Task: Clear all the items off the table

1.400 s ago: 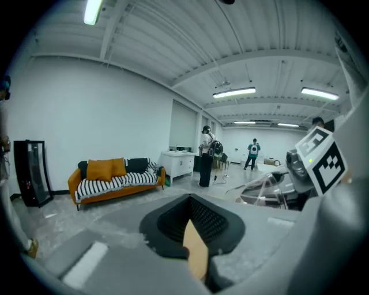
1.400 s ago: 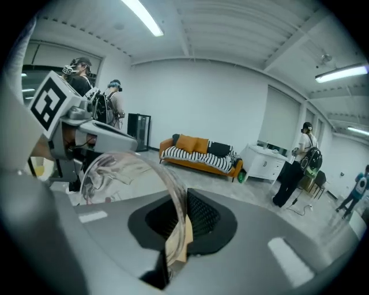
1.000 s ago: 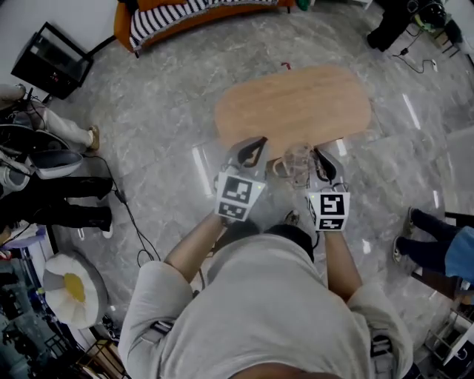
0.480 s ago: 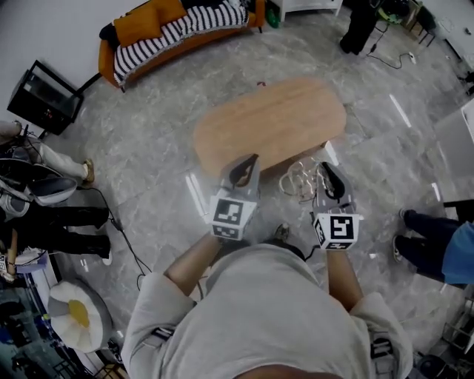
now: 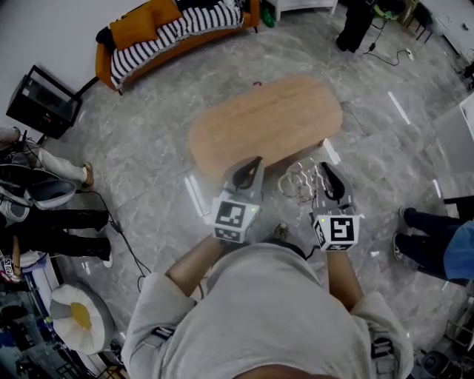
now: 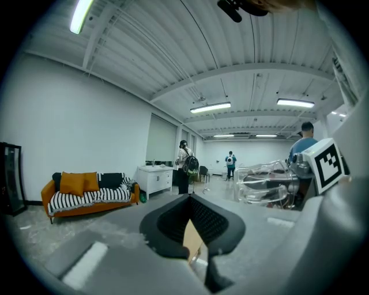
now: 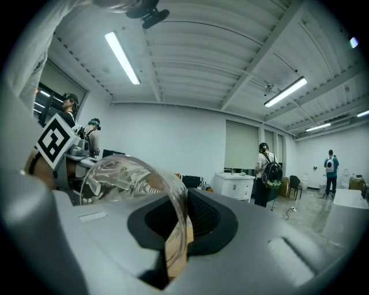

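In the head view, both grippers hang over the grey floor just in front of the bare oval wooden table [image 5: 266,122]. My right gripper [image 5: 324,175] is shut on the rim of a clear glass cup [image 5: 298,180], which sticks out to its left. The right gripper view shows the curved cup [image 7: 135,178] wall pinched between the jaws of that gripper [image 7: 173,253]. My left gripper [image 5: 247,167] is shut, and its own view [image 6: 196,248] shows nothing between its jaws. The cup [image 6: 262,184] also shows at the right of the left gripper view.
An orange sofa with a striped cover [image 5: 170,22] stands beyond the table. A black box [image 5: 41,70], seated people's legs [image 5: 52,211] and a floor cable [image 5: 129,222] lie at the left. Another person's legs [image 5: 437,248] are at the right. People stand by a white cabinet [image 6: 154,177].
Both grippers have drawn back from the table's near edge over the floor, the right one carrying the cup. The table now sits farther off and more to the left in view.
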The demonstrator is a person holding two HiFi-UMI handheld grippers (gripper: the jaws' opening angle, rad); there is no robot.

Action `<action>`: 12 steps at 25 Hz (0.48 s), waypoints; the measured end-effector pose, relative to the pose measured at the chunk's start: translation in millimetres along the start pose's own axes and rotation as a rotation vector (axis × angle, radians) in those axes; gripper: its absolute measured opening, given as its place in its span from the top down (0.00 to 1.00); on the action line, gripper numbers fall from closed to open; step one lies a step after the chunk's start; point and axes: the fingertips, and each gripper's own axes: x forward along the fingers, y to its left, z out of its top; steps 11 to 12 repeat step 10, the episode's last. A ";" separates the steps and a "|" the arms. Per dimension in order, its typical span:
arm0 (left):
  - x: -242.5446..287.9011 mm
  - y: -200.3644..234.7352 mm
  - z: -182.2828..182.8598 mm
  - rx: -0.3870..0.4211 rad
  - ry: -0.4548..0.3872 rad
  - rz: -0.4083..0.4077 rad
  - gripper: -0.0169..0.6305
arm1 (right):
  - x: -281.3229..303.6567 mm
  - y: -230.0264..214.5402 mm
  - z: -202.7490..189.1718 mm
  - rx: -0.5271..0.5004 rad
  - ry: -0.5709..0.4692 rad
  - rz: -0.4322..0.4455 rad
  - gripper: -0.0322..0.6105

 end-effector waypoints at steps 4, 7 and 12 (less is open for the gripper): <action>0.8 2.4 3.1 0.010 -0.002 -0.008 0.94 | 3.0 -1.1 3.3 -0.004 -0.010 -0.012 0.90; 0.3 7.5 6.5 0.011 -0.010 -0.015 0.94 | 7.0 3.1 6.8 -0.007 -0.013 -0.017 0.90; 0.1 12.1 10.9 0.012 -0.019 -0.022 0.94 | 11.2 6.1 12.2 -0.012 -0.013 -0.024 0.90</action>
